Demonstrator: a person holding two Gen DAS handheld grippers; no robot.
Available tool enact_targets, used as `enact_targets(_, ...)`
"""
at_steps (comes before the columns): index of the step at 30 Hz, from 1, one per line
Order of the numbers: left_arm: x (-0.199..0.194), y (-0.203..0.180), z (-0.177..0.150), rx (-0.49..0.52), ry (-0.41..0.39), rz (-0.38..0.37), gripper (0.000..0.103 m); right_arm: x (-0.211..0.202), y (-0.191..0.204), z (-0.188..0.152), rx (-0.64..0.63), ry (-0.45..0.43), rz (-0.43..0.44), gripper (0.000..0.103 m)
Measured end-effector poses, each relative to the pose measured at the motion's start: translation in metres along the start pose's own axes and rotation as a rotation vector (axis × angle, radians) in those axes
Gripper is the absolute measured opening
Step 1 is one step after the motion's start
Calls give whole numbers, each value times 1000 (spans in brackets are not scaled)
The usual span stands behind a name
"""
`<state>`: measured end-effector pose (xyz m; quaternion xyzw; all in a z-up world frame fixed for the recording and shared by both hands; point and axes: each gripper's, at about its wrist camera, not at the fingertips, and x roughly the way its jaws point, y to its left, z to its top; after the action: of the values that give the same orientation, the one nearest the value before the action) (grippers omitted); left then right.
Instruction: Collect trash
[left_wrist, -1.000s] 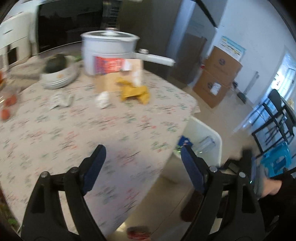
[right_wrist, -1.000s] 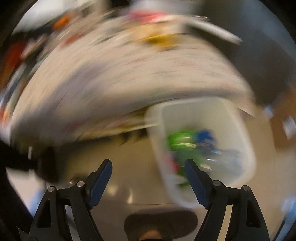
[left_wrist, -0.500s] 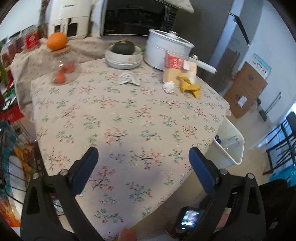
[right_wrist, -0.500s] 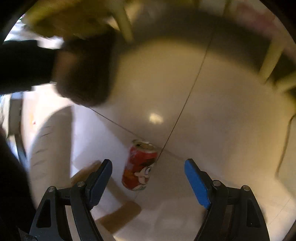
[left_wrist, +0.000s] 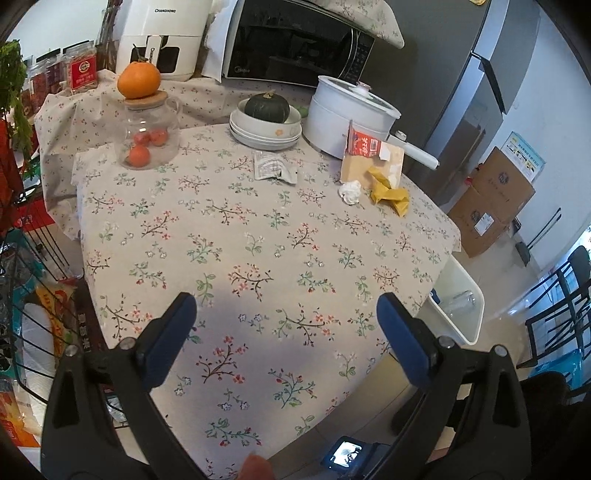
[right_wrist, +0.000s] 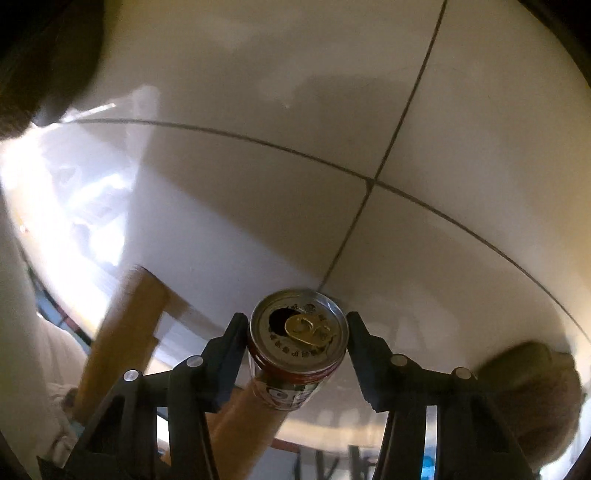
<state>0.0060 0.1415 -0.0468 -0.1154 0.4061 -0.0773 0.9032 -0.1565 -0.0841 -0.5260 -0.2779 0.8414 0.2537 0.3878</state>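
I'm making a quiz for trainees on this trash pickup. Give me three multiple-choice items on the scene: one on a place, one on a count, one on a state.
1. Where is the squash?
A. in the top bowl of the stack
B. in the glass jar
C. on the floor

2. How many small orange fruits are inside the glass jar?
A. one
B. three
C. six

3. What is between the right tongs?
A. nothing
B. a crumpled tissue
C. an opened drink can

Answers:
1 A: the dark green squash sits in the stacked white bowls by the white pot.
2 B: three show through the glass, apart from the big orange on the lid.
3 C: the can, tab lifted, sits between the closing fingers; contact is unclear.
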Motion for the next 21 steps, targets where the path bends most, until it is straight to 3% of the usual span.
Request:
enact_targets(4, 0, -5, 1, 12, -5, -4, 98, -26, -11, -5, 22, -94, -14, 54)
enact_targets(11, 0, -17, 4, 42, -17, -9, 98, -112, -41, -34, 75, -312, -59, 54)
enact_targets(16, 0, -22, 3, 49, -23, -7, 98, -169, -53, -68, 120, -468, -83, 54)
enact_targets(21, 0, -29, 6, 56, -33, -8, 98, -259, -94, -114, 208, -691, -110, 54)
